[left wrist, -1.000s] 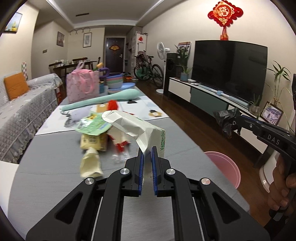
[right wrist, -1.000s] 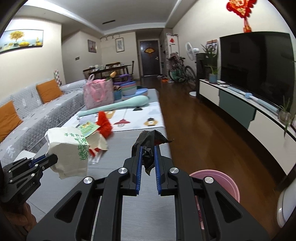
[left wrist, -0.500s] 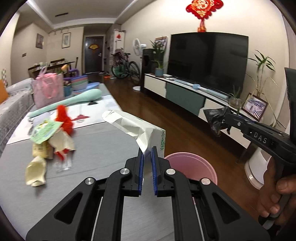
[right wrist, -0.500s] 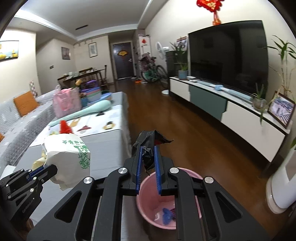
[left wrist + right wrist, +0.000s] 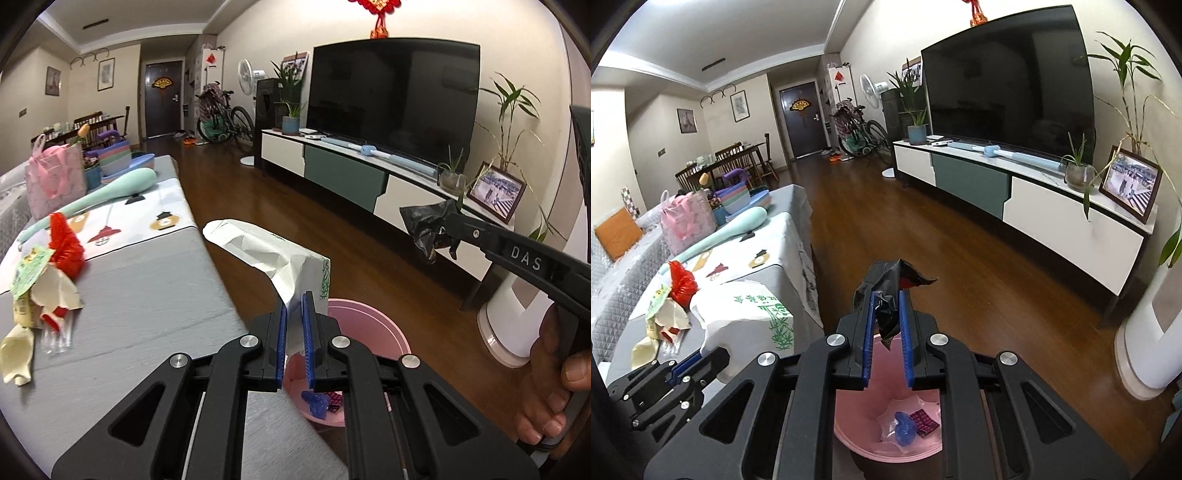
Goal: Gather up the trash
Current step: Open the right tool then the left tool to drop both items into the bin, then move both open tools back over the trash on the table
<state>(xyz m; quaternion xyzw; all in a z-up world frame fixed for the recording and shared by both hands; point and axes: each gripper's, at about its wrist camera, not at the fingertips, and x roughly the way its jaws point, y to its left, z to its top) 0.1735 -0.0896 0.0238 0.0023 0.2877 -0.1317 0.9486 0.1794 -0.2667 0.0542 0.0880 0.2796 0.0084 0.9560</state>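
The round pink plastic bin (image 5: 886, 424) sits directly below the right claw (image 5: 887, 332), clamped on crumpled black wrapper (image 5: 886, 291); left claw (image 5: 293, 328), pinching white paper bag (image 5: 273, 254), hangs over its near-left rim.

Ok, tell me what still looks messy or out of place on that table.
A heap of litter sits on the grey table: crumpled cream paper, a red scrap, a green-printed wrapper and clear plastic, loosely piled. Beyond it, a long mint-green object lies diagonally across the patterned cloth. Nothing looks spilled.
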